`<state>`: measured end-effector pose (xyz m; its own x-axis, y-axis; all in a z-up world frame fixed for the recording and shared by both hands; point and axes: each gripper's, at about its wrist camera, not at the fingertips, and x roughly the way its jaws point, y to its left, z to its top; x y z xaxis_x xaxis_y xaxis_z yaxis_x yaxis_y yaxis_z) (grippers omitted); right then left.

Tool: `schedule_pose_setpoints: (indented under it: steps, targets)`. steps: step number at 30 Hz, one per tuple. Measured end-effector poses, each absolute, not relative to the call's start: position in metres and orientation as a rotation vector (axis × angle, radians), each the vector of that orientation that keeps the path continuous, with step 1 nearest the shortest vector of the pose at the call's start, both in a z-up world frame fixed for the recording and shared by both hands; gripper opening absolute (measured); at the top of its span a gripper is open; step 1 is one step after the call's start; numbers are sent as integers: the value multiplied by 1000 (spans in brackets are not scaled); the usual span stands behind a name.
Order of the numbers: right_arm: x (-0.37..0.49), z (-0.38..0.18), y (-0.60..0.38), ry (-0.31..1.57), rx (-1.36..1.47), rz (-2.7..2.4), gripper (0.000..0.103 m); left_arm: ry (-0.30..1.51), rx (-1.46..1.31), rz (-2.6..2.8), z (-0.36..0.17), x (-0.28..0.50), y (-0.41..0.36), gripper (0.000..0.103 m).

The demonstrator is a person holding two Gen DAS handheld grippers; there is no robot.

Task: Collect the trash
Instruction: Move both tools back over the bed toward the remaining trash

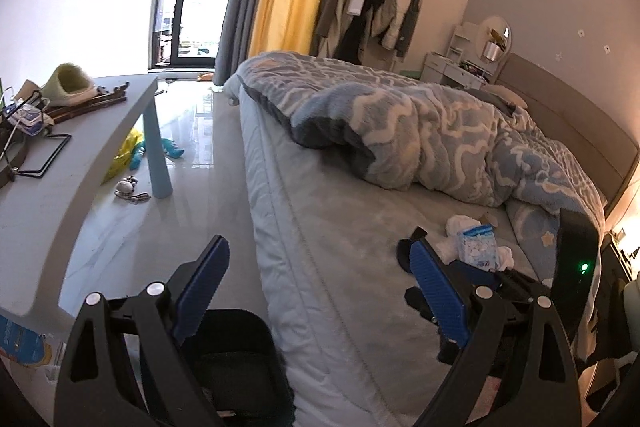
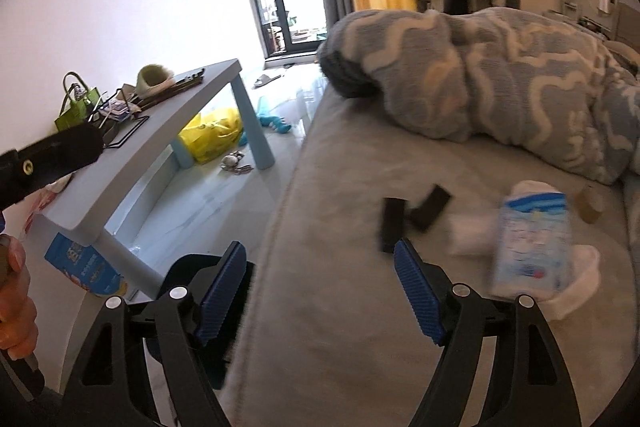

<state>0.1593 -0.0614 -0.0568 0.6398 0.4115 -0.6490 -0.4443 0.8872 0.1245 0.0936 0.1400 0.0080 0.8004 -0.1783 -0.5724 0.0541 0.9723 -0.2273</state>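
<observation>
- Left gripper (image 1: 320,291) wide apart, nothing between pads, over bed (image 1: 344,267) edge.
- Right gripper (image 2: 320,293) wide apart, holding nothing.
- Blue-white wrapper (image 2: 530,239) lying on bed atop white tissues (image 2: 576,291), just ahead-right of right gripper.
- Black bin (image 1: 236,359) on floor beside bed.

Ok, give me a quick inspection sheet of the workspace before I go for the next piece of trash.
Surface: grey bed sheet, bare near the edge.
Job's things: blue-white tissue pack lying on white crumpled tissues; black bin on the floor beside the bed.
Clutter: two dark flat pieces on the sheet; patterned blanket bunched up.
Grippers: left gripper open, empty; right gripper open, empty.
Cables: nothing seen.
Surroundings: blue table with oddments; yellow bag underneath.
</observation>
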Motion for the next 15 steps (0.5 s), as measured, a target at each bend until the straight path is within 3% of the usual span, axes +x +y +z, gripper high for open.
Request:
schedule_pose_setpoints:
  steps: [15]
  targets:
    - [171,-47,-135,704,2,400,78,668,-169,-162,-6,114,91,94]
